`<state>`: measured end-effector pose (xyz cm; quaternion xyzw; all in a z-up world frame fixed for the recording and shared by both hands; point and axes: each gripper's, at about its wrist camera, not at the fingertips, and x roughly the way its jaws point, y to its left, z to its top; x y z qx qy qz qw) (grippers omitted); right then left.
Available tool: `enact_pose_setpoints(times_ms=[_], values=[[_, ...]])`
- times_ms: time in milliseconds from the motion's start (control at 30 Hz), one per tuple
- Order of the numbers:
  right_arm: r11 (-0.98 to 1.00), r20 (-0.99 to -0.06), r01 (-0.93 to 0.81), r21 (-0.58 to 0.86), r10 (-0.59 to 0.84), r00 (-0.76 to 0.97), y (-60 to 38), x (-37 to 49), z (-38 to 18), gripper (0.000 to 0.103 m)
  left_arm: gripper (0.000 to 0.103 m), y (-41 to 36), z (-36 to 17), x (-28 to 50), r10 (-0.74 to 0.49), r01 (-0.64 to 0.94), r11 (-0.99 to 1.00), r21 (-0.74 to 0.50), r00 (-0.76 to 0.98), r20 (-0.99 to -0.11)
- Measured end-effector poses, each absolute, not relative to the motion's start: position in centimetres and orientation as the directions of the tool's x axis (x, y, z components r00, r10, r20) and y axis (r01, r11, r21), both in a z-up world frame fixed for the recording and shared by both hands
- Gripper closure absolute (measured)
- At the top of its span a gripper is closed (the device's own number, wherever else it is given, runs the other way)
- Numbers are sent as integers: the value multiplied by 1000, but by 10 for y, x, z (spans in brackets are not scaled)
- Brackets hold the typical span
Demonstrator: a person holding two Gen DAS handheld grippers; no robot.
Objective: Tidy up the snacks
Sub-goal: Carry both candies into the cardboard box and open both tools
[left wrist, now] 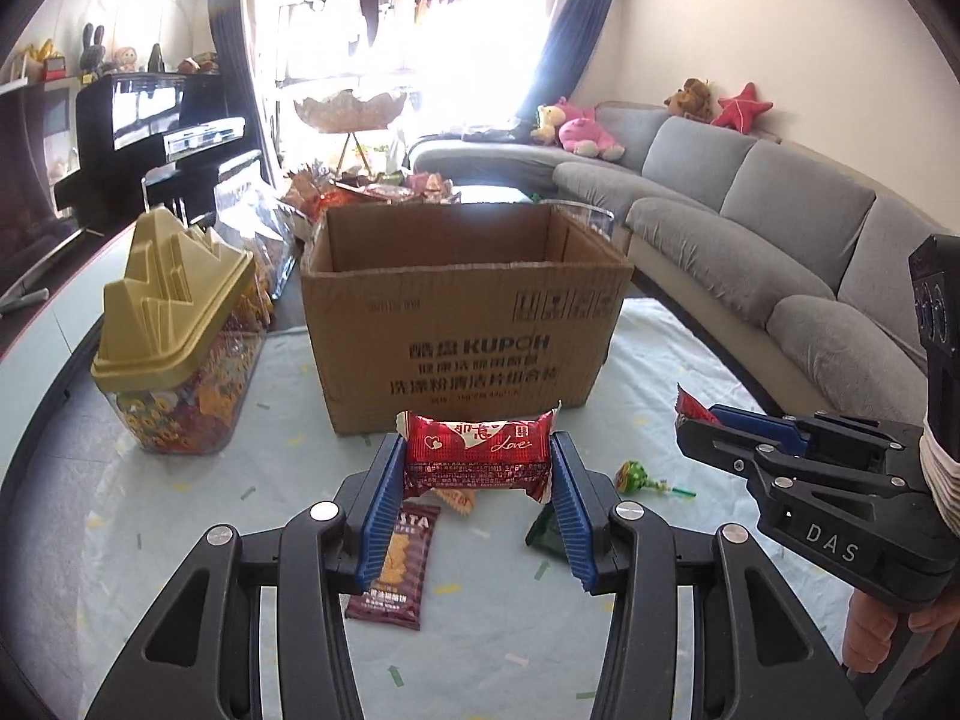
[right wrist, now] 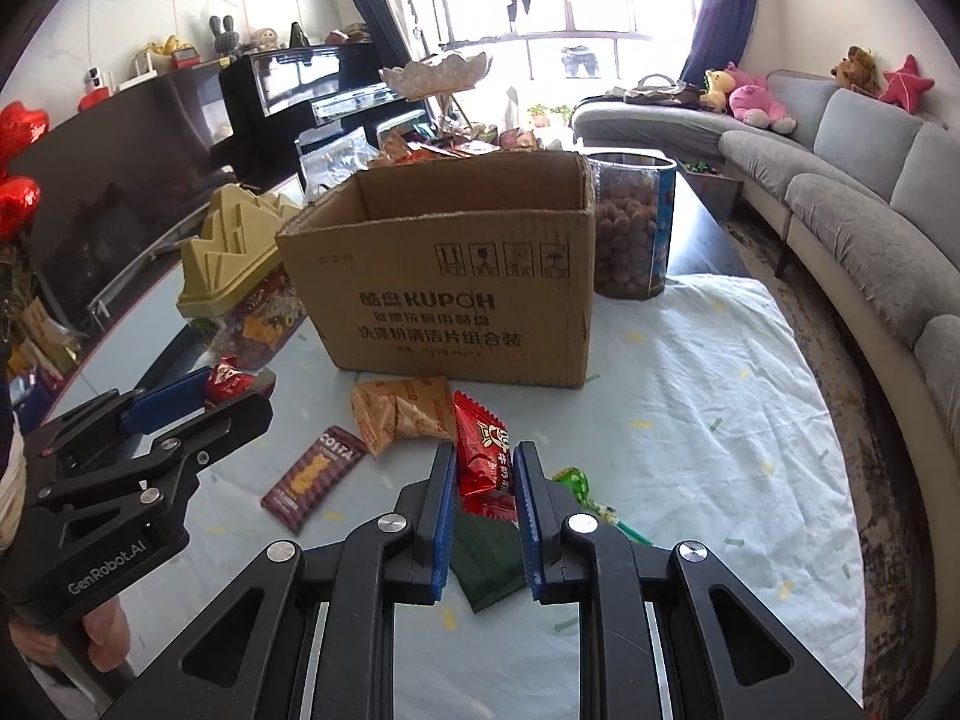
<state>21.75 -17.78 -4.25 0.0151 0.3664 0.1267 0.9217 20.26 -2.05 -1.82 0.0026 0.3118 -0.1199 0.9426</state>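
My left gripper (left wrist: 478,468) is shut on a dark red "Love" snack pack (left wrist: 477,450), held above the table in front of the open cardboard box (left wrist: 468,324). It also shows in the right wrist view (right wrist: 231,387). My right gripper (right wrist: 485,480) is shut on a bright red snack packet (right wrist: 483,456), just above the table; it shows at the right of the left wrist view (left wrist: 699,420). On the cloth lie a brown COSTA bar (right wrist: 315,480), an orange packet (right wrist: 402,411), a green packet (right wrist: 486,558) and a green lollipop (left wrist: 636,476).
A clear jar with a gold lid (left wrist: 180,324) stands left of the box. A clear tub of brown snacks (right wrist: 630,228) stands at its right rear. More snacks and a tiered dish (right wrist: 441,75) lie behind. A grey sofa (left wrist: 780,222) runs along the right.
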Motion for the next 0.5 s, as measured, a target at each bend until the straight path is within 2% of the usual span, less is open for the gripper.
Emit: enact_pose_setpoints(times_ms=[500], values=[[951, -598, -286, 121, 299, 743, -164, 250, 15, 83, 56, -12, 42, 231, -192, 207, 978, -26, 843, -503]])
